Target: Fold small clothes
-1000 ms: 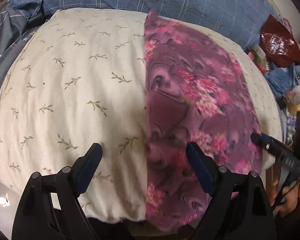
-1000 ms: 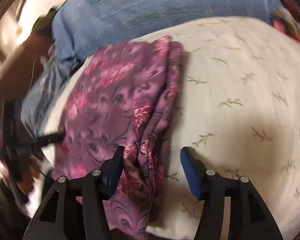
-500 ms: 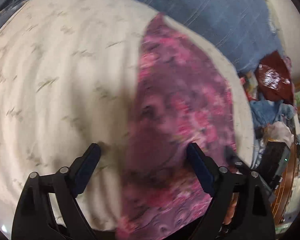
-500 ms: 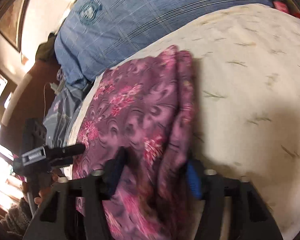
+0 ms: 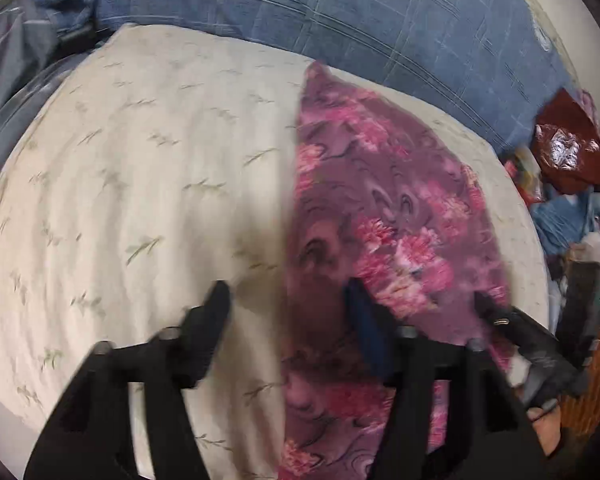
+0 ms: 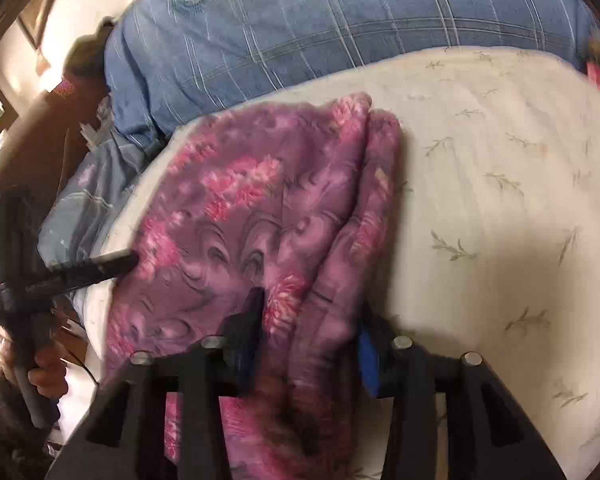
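A purple garment with pink flowers [image 5: 380, 216] lies folded lengthwise on a cream leaf-print pillow [image 5: 140, 184]. My left gripper [image 5: 288, 300] is open low over the garment's straight left edge, one finger over the pillow, the other over the cloth. In the right wrist view the garment [image 6: 260, 216] has a bunched thick fold along its right side. My right gripper [image 6: 308, 320] has its jaws partly closed around that fold, still with a gap. The other gripper shows at the garment's far edge in each view [image 6: 92, 268] [image 5: 512, 324].
A blue plaid quilt [image 5: 340, 12] lies behind the pillow. A pile of clothes and a dark red bag [image 5: 568, 152] sit at the right. A wooden bed frame [image 6: 28, 148] and a hand on the left handle [image 6: 48, 376] show at the left.
Both grippers have come down closer to the garment. My left jaws have narrowed somewhat. My right jaws have closed in around the bunched fold at the near end.
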Demonstrator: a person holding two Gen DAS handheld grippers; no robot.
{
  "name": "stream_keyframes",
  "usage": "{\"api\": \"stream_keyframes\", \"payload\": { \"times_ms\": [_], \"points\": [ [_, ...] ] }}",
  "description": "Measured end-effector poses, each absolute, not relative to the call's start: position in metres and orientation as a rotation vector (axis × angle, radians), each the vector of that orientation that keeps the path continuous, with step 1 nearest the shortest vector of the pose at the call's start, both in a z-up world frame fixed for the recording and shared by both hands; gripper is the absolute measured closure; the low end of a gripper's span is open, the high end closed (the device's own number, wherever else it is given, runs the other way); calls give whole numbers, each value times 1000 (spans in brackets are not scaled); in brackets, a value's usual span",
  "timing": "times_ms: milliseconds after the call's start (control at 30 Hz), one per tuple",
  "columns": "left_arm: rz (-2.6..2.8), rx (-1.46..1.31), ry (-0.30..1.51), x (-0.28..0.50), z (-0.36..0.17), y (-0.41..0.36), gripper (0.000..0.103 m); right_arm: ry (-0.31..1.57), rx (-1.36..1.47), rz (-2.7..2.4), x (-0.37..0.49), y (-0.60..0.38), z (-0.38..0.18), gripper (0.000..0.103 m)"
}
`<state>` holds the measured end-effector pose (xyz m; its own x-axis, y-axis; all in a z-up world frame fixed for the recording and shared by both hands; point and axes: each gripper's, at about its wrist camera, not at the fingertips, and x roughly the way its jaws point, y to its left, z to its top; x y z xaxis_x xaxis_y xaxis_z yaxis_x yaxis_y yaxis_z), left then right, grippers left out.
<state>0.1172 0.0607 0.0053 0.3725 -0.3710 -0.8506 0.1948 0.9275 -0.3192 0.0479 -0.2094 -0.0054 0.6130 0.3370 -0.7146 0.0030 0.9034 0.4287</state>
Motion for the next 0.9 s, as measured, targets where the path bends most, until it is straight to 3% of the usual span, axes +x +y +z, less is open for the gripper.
{"api": "stream_keyframes", "payload": {
  "times_ms": [100, 167, 200, 233, 300, 567, 900],
  "points": [
    [-362, -165, 1136, 108, 13, 64, 34, 912, 432, 148, 37, -218, 4, 50],
    [-355, -125, 1115, 98, 20, 62, 34, 923, 340, 85, 27, -216, 13, 31],
    [-347, -97, 1099, 90, 23, 59, 34, 943, 237, 21, 22, -210, 18, 14],
    [-340, -71, 1085, 82, 24, 57, 31, 953, 139, -27, 16, -204, 20, 5],
    [-326, -28, 1077, 74, 22, 61, 26, 943, 69, -57, 3, -199, 19, 1],
    [-247, 106, 1032, 40, 23, 62, 25, 1037, 189, -146, -18, -209, 6, 0],
    [-208, 195, 955, 11, 36, 65, 25, 965, -97, -264, -59, -175, 39, 0]
  ]
}}
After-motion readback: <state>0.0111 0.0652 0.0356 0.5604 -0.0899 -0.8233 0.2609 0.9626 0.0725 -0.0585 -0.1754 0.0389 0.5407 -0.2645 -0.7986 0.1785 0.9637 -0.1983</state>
